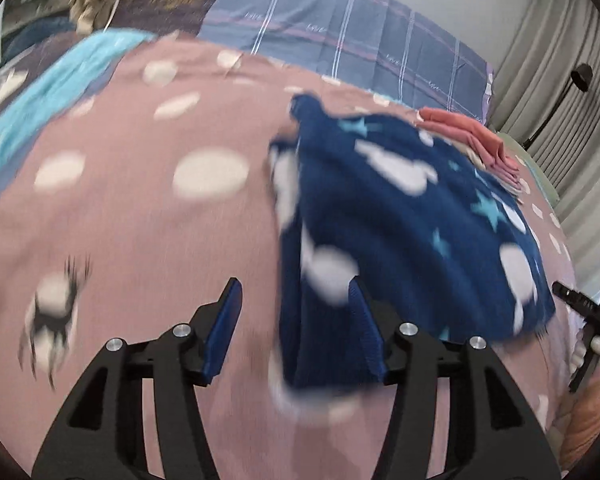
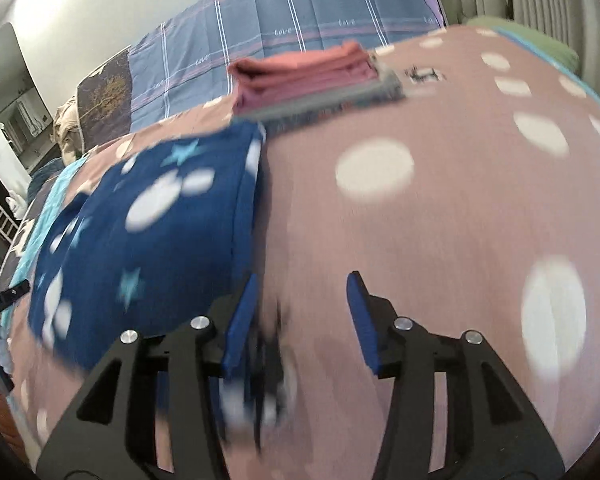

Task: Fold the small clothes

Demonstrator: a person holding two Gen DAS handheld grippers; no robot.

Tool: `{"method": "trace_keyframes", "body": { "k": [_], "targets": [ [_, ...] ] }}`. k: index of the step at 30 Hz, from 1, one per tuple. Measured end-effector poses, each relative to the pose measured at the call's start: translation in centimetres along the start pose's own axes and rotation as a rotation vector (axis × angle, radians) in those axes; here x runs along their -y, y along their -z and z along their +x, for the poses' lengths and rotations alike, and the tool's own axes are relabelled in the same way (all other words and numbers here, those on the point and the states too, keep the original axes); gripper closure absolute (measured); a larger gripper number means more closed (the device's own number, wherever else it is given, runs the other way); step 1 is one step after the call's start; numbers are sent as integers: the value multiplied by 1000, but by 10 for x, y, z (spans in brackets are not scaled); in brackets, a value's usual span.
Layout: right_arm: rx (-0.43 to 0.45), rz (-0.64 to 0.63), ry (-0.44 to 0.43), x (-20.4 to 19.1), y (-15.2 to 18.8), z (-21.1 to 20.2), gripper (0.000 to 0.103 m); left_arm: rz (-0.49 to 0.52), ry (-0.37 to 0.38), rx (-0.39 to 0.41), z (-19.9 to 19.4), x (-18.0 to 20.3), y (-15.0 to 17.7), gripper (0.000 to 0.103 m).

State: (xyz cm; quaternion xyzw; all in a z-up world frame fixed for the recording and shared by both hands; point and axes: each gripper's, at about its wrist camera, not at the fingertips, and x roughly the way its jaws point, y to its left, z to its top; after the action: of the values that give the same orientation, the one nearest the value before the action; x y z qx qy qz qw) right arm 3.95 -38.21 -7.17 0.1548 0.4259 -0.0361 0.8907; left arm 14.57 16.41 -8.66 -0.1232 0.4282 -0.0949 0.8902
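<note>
Both tongs, the left tongs (image 1: 294,330) and the right tongs (image 2: 302,322), look alike: black plastic arms with triangle holes, shiny silver screws, and flat blue ribbed pads (image 1: 224,332).

A garment (image 1: 404,216) lay on the bedspread (image 1: 160,220), right of centre in the left wrist view; a folded stack (image 1: 472,136) sat behind it, a quilt (image 1: 340,36) farther back.
</note>
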Motion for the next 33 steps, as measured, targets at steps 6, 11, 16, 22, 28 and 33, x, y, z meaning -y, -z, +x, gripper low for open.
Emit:
{"method": "trace_keyframes", "body": {
  "k": [6,11,16,22,28,33],
  "targets": [
    [-42,-15,-74,-16,35,-9,46,-59,76,-18,2,-5,26,40],
    [-85,-28,-113,-36,48,9,34,-170,215,0,18,-10,21,40],
    [0,-20,-94,-46,36,-1,84,-236,232,71,3,-16,13,87],
    [-99,-97,-9,-42,43,16,81,-252,235,69,9,-30,40,93],
    [-27,-124,111,-59,38,-9,66,-181,184,127,-10,-25,30,85],
    [113,-211,201,-88,20,-34,48,-81,0,141,-11,-39,9,73]
  ]
}}
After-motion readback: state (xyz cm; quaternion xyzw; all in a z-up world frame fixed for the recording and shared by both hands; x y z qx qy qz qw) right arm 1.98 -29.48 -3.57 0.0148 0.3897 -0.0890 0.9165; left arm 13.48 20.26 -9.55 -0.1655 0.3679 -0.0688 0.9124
